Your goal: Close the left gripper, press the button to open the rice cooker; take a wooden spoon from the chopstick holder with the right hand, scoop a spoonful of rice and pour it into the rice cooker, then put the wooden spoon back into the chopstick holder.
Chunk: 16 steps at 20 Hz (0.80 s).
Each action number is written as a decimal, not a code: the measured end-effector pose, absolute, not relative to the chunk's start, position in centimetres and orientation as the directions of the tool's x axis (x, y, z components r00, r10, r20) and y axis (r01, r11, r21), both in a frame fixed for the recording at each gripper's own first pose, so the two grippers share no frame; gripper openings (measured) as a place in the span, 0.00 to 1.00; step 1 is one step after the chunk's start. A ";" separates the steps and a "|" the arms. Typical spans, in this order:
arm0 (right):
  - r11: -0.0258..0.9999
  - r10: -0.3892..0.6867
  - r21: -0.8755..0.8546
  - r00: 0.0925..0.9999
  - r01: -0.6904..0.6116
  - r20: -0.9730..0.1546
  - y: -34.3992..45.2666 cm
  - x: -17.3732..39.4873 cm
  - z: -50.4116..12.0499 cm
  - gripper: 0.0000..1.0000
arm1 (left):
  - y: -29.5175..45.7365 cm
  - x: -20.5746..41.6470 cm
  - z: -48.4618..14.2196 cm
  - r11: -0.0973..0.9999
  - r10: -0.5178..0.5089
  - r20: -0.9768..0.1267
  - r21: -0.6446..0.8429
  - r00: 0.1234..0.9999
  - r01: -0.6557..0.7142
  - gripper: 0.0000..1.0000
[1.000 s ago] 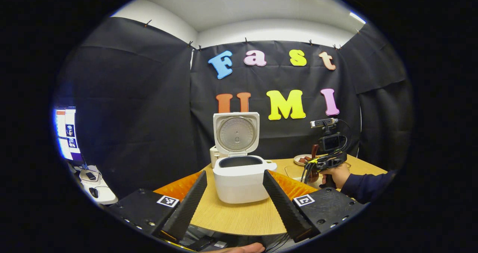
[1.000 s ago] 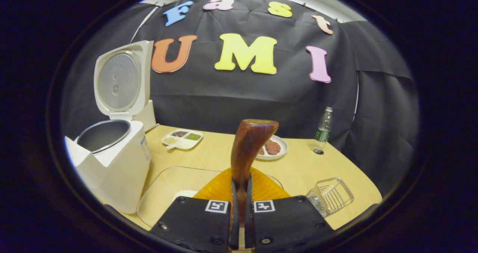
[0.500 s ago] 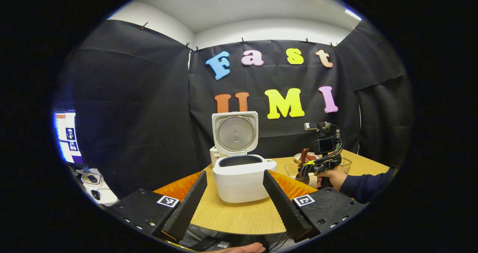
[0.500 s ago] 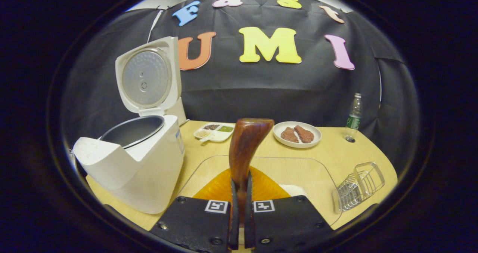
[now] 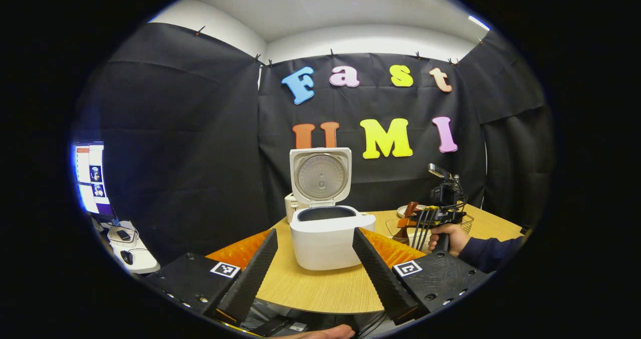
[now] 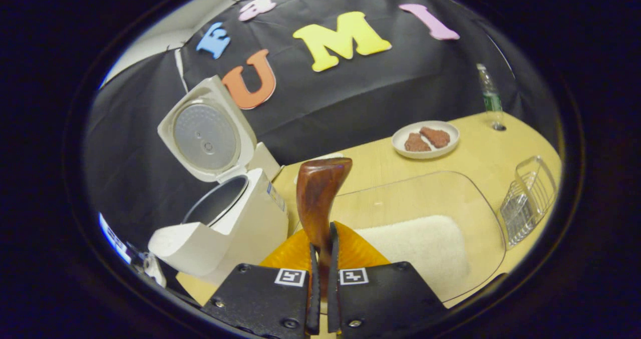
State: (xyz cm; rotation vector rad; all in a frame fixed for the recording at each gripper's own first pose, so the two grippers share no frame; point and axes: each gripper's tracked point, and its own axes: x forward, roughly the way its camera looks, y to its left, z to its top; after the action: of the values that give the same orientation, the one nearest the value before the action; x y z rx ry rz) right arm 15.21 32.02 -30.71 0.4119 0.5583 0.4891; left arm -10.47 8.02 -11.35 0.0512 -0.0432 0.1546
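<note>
Left gripper view: the left gripper (image 5: 314, 259) hangs with its fingers spread wide and empty before the white rice cooker (image 5: 325, 229), whose lid stands open on the pale wooden table (image 5: 320, 289). Right gripper view: the right gripper (image 6: 320, 284) pinches the dark brown wooden spoon (image 6: 318, 199) between both fingers, above the clear shallow tray (image 6: 481, 204) holding white rice (image 6: 425, 249), with the wire chopstick holder (image 6: 531, 199) just beside the tray.

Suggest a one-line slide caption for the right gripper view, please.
Right gripper clamps a wooden spoon above the clear rice tray, beside the open rice cooker.
</note>
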 end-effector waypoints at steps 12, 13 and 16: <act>0.582 0.574 0.807 0.756 -0.105 -0.315 24.5 17.8 -28.2 0.11 | 7.8 -10.7 -11.0 0.989 0.136 0.066 0.049 0.988 -0.140 0.96; 0.555 0.582 0.825 0.758 -0.107 -0.294 24.2 17.8 -27.8 0.11 | 7.9 -10.7 -11.1 0.989 0.135 0.067 0.049 0.989 -0.138 0.96; 0.441 0.601 0.892 0.770 -0.098 -0.212 23.6 18.2 -26.1 0.11 | 8.0 -10.6 -11.4 0.989 0.133 0.057 0.054 0.989 -0.136 0.96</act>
State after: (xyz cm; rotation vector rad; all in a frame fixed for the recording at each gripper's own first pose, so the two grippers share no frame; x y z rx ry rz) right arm 18.24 23.56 -26.14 1.0316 0.5579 0.4632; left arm -10.60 8.03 -11.44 0.0575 -0.0538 0.1351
